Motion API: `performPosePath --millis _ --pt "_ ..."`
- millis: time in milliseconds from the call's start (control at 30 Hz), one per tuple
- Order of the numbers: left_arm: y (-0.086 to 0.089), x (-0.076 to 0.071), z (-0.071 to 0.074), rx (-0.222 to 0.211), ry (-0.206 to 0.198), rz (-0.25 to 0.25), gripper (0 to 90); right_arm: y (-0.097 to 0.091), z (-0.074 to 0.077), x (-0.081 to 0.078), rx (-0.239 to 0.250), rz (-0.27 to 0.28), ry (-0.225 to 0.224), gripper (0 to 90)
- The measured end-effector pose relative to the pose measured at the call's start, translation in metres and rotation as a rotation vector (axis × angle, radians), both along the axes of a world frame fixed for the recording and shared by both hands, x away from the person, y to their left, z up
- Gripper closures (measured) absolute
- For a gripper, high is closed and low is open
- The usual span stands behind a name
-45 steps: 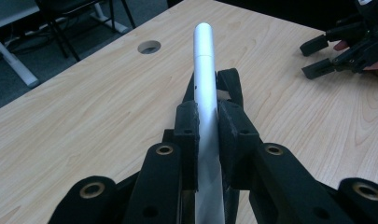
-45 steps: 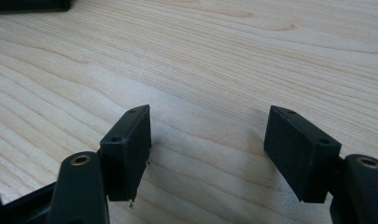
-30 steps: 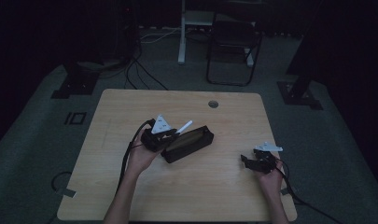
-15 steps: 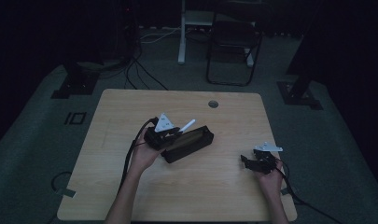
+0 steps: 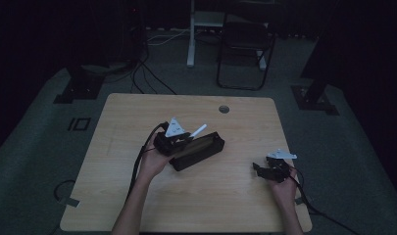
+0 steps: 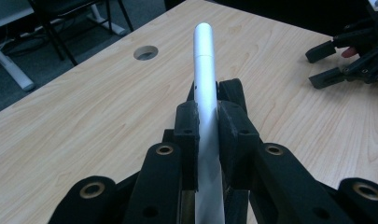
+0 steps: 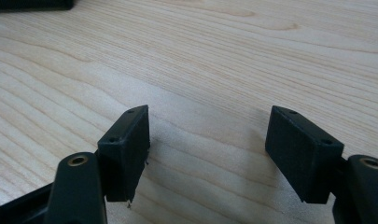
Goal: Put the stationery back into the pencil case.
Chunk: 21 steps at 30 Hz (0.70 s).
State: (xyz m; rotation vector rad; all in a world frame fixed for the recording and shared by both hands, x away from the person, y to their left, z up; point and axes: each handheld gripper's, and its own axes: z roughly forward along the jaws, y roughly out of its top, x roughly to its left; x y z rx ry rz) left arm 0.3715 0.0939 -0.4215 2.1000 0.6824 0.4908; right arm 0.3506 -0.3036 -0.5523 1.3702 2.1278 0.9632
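A white cylindrical pen (image 6: pixel 205 84) is clamped between the jaws of my left gripper (image 6: pixel 207 121) and points away and upward. In the high view the left gripper (image 5: pixel 185 137) holds that pen (image 5: pixel 198 130) just above the near-left end of a long black case (image 5: pixel 202 151), which lies at an angle in the middle of the table. My right gripper (image 5: pixel 262 169) stands open near the right front of the table, apart from the case. Its jaws (image 7: pixel 207 140) are spread wide over bare wood with nothing between them.
The wooden table (image 5: pixel 132 112) has a round cable hole (image 5: pixel 224 108) at the back. A corner of the black case (image 7: pixel 30 4) lies far off in the right gripper view. A chair (image 5: pixel 245 44) and floor cables (image 5: pixel 147 73) lie beyond the table.
The left gripper has edged slightly right with the pen, over the case. The right gripper has hardly moved.
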Motion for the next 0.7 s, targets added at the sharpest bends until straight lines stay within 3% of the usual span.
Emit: performPosePath --millis 700 --pt "-0.0091 0.0081 -0.0042 0.0 0.001 -0.003 78.8 0.0004 0.0 0.0006 0.001 0.003 0.001 30.2"
